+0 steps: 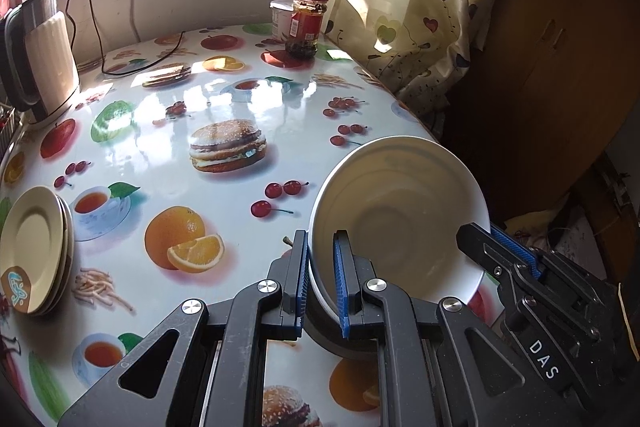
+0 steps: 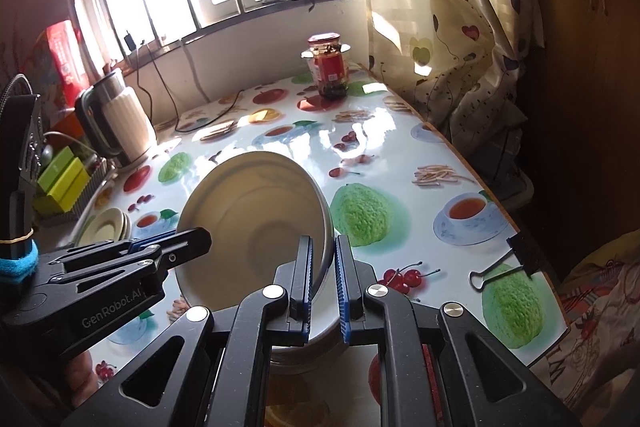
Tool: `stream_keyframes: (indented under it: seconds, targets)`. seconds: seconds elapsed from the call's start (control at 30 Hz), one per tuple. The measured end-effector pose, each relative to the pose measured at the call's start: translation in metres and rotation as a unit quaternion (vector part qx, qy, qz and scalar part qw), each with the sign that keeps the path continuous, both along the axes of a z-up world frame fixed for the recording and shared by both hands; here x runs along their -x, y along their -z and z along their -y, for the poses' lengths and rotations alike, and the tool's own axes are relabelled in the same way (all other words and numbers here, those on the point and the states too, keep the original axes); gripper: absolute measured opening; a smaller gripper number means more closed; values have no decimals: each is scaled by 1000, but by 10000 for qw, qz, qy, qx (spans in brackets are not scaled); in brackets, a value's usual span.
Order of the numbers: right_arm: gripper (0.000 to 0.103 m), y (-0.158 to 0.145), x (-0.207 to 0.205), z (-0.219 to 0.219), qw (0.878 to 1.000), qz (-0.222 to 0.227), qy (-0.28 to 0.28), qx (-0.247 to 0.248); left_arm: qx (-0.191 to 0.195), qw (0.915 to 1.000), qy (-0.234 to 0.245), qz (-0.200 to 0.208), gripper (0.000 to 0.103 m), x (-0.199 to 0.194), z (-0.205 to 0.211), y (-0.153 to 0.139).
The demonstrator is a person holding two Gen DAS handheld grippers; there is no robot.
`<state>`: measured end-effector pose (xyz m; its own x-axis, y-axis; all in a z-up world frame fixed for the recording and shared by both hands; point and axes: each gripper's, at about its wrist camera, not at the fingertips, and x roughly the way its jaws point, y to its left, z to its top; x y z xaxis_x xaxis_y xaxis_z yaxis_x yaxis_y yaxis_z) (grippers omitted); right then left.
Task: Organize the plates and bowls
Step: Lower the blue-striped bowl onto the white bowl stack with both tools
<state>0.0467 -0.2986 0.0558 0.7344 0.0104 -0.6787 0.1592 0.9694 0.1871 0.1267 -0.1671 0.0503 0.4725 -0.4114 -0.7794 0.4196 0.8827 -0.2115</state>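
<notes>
A white bowl [image 1: 404, 215] is held above the table between both grippers. My left gripper [image 1: 322, 247] is shut on the bowl's left rim. My right gripper [image 2: 323, 255] is shut on its right rim, and it shows in the left wrist view at the bowl's right edge [image 1: 480, 235]. The bowl [image 2: 256, 227] appears tilted in the right wrist view, with the left gripper [image 2: 188, 239] at its left edge. A stack of cream plates [image 1: 36, 247] lies on the table at the left; it also shows small in the right wrist view [image 2: 106, 227].
The table [image 1: 224, 107] has a glossy cloth printed with food pictures. A kettle [image 1: 44, 55] stands at the back left, a red-lidded jar [image 1: 306, 23] and a white tub [image 1: 280, 15] at the back. A curtain [image 1: 420, 7] hangs on the right. A binder clip [image 2: 500, 263] grips the table's right edge.
</notes>
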Motion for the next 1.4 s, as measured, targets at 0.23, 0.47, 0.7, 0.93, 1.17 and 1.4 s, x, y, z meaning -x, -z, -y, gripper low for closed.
stream_keyframes:
  seconds: [0.23,0.47,0.7,0.93,1.17,1.4]
  targets:
    - [11,4,1,-1,10000,-34,0,-1,12,10000,-4,-51,13,1,0,3]
    - [11,10,2,-1,9999,-114,10,-31,-13,9999,-8,-137,13,0,1,9]
    - [11,13,2,-1,9999,-163,18,-53,-34,9999,-2,-169,13,-2,3,11]
    - [11,14,1,1,9998,-191,29,-92,-48,9997,8,-222,13,-4,4,14]
    - [11,17,1,3,9996,-232,38,-142,-28,9997,-11,-247,13,-5,4,13]
    - [11,20,-6,8,9987,-362,51,-362,-48,9993,4,-361,13,-6,6,12]
